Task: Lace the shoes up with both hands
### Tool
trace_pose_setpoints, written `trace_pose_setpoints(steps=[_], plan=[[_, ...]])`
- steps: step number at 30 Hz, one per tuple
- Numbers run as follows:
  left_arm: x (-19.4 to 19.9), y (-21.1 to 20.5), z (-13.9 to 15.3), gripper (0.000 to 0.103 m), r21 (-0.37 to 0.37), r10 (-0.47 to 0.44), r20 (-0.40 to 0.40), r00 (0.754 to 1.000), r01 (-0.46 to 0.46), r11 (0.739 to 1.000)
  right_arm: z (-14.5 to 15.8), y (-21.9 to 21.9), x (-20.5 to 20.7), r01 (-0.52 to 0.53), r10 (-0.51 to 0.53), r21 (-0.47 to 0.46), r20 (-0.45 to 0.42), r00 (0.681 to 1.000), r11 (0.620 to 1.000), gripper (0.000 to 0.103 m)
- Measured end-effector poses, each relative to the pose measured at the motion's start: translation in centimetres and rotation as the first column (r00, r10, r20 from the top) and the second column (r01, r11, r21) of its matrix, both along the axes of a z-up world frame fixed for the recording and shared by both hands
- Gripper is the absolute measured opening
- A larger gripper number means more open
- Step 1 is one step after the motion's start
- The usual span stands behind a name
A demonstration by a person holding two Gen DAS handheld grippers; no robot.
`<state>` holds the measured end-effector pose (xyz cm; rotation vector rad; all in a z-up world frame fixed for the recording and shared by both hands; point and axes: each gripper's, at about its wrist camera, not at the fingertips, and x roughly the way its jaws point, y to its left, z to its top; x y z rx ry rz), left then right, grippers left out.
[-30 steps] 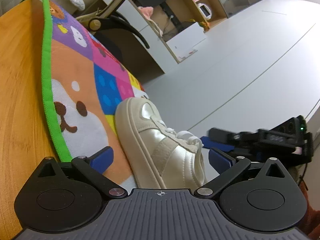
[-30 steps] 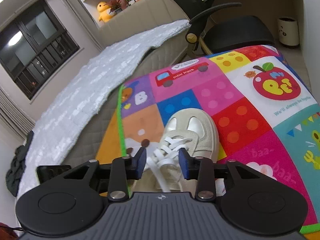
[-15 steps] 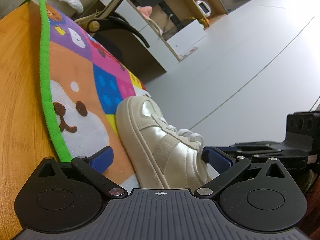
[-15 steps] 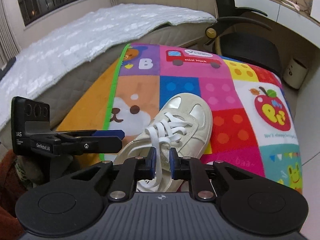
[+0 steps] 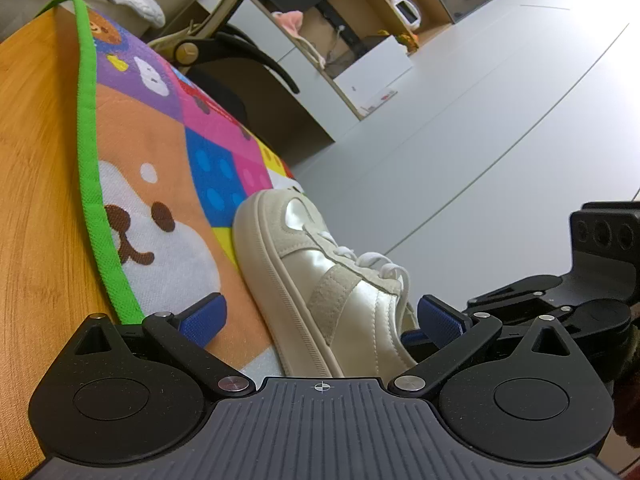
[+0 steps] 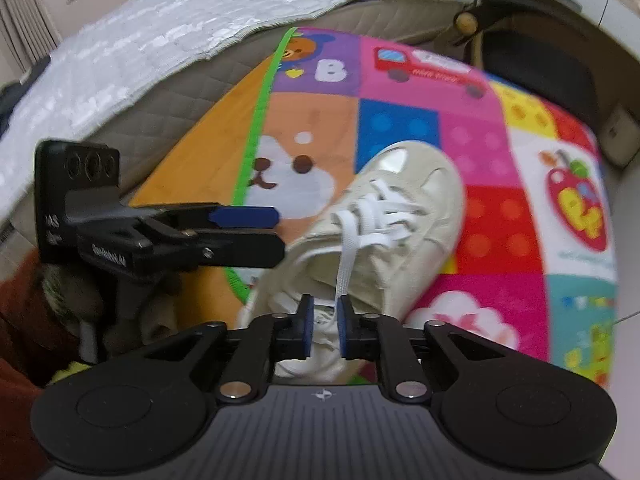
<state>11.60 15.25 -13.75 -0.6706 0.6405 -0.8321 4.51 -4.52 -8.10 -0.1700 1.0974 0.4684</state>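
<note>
In the left wrist view, the left tool point(image 5: 320, 316) is wide open, with one blue pad on each side of the shoe point(image 5: 320, 284). The pads do not touch it. This view shows the shoe from low down and from the side: its thick sole, a shiny side panel and the white lace point(image 5: 376, 264) on top. The shoe sits on the colourful mat point(image 5: 168, 184), which lies on a wooden worktop point(image 5: 36, 184). Its toe points away from the tool, toward the grey floor point(image 5: 500, 100). The right tool point(image 5: 560, 300) shows at the right edge, just beside the shoe's heel end.

The right wrist view looks down from above, so it shows the crossed lace point(image 6: 376, 216) and the open top of the shoe point(image 6: 384, 232). The right tool point(image 6: 323, 324) is almost shut, with one loose end of the lace running down between its blue pads. The shoe's long side runs from the tool up to the right, toe away. The left tool point(image 6: 240, 224) reaches in from the left, next to the shoe. A bed point(image 6: 140, 40) lies behind the mat point(image 6: 500, 184). This view is a bit blurry.
</note>
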Motion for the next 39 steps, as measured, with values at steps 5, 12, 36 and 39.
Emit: trace_pose_setpoints(steps=[5,12,36,39], plan=[[0.0,0.0,0.0,0.103,-0.002,0.0,0.0,1.0,0.0,1.0,-0.8,0.8,1.6,0.003,0.002,0.063,-0.089,0.996,0.998,0.009],[0.1,0.3,-0.1,0.103,-0.035,-0.001,-0.007,1.0,0.001,0.999,-2.3,0.7,3.3,0.041,-0.036,0.024,-0.156,0.987,0.999,0.01],[1.3,-1.5,1.4,0.103,0.136,-0.012,-0.062,0.998,0.02,0.991,-1.4,-1.7,1.1,0.061,-0.047,-0.137,0.107,0.993,0.989,0.085],[1.6,-2.8,3.0,0.103,0.269,-0.026,-0.036,0.999,0.035,0.963,-1.7,-2.6,1.0,0.084,-0.066,-0.126,0.14,0.988,0.988,0.09]])
